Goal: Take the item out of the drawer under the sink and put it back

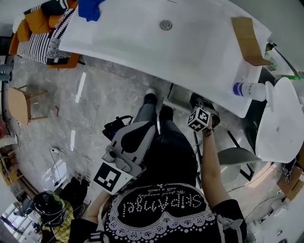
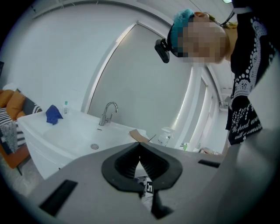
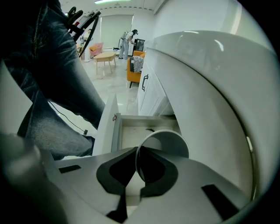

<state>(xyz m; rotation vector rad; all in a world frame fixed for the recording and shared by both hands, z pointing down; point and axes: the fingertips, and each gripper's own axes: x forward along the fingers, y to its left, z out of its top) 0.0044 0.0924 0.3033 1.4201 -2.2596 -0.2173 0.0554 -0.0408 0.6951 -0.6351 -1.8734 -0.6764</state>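
Note:
My right gripper [image 3: 138, 148] is shut on the thin rim of a white cup [image 3: 166, 142], which lies tilted with its mouth facing forward. The cup hangs just above the open white drawer [image 3: 131, 129] under the sink; the bare drawer floor shows behind it. From the head view, the right gripper [image 1: 202, 117] sits at the front edge of the white sink counter [image 1: 142, 42], and the cup is hidden there. My left gripper [image 1: 127, 144] is held low by the person's legs. Its jaws [image 2: 140, 146] are shut with nothing between them and point up toward the sink.
On the counter lie a blue cloth [image 1: 90, 8], a brown cardboard piece [image 1: 248, 40] and a white bottle [image 1: 248, 89]. A faucet [image 2: 108, 111] stands at the basin. A white toilet [image 1: 281, 118] is to the right. An orange chair [image 1: 40, 33] and floor cables [image 1: 57, 161] are on the left.

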